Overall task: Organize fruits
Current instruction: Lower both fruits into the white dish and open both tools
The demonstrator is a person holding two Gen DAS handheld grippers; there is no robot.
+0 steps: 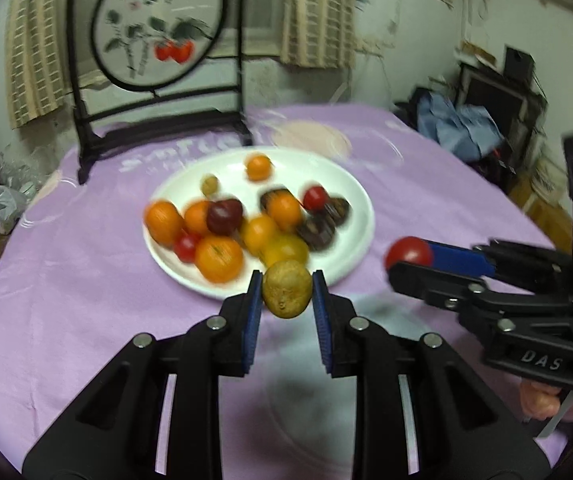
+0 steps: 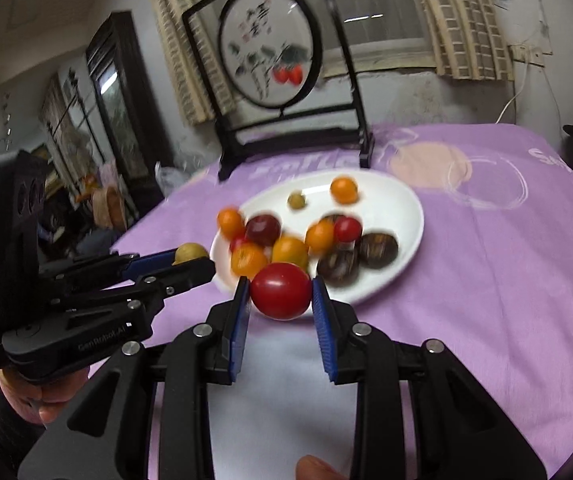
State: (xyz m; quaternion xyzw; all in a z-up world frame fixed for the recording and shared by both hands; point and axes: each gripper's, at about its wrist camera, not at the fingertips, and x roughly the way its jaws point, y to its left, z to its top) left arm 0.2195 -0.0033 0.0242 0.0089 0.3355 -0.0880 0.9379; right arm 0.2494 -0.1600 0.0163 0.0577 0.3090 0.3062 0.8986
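A white plate (image 1: pixel 350 184) on the purple tablecloth holds several oranges, small red tomatoes, a dark plum and dark brown fruits; it also shows in the right wrist view (image 2: pixel 398 208). My left gripper (image 1: pixel 287 286) is shut on a yellow-brown fruit (image 1: pixel 287 289), held above the plate's near rim. My right gripper (image 2: pixel 281 289) is shut on a red tomato (image 2: pixel 281 290), held above the plate's near edge. In the left wrist view the right gripper (image 1: pixel 408 258) with the tomato (image 1: pixel 408 253) is to the right of the plate. In the right wrist view the left gripper (image 2: pixel 192 259) with its fruit (image 2: pixel 191 252) is left of the plate.
A black-framed round painted screen (image 1: pixel 158 40) stands at the table's back, behind the plate; it also shows in the right wrist view (image 2: pixel 274 40). The purple tablecloth (image 1: pixel 446 208) covers the round table. A plastic bag (image 1: pixel 4 204) lies at the far left edge.
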